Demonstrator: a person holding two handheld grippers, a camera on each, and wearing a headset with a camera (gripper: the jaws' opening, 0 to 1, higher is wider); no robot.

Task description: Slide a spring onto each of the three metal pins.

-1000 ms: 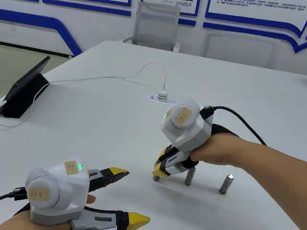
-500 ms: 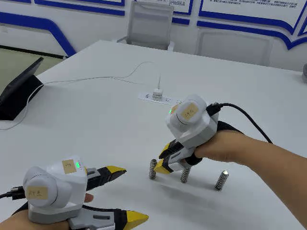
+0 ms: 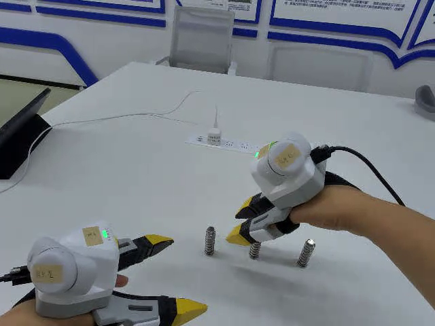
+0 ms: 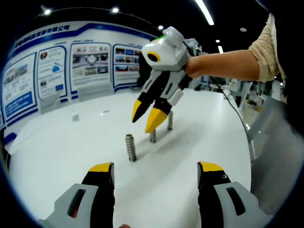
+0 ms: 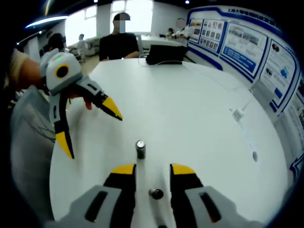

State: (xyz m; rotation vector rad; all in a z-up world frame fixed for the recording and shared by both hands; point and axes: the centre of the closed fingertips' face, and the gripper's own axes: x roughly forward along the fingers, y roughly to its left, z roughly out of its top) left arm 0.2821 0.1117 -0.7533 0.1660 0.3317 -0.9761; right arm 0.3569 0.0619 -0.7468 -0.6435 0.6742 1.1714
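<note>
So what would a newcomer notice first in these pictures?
Three spring-covered pins stand in a row on the white table. The right gripper hangs open just over the middle one, while the left gripper sits open at the near-left edge.

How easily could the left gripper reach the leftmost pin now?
Probably yes: the left gripper is open, bare table lies before the leftmost pin, and the right gripper is over the middle pin.
</note>
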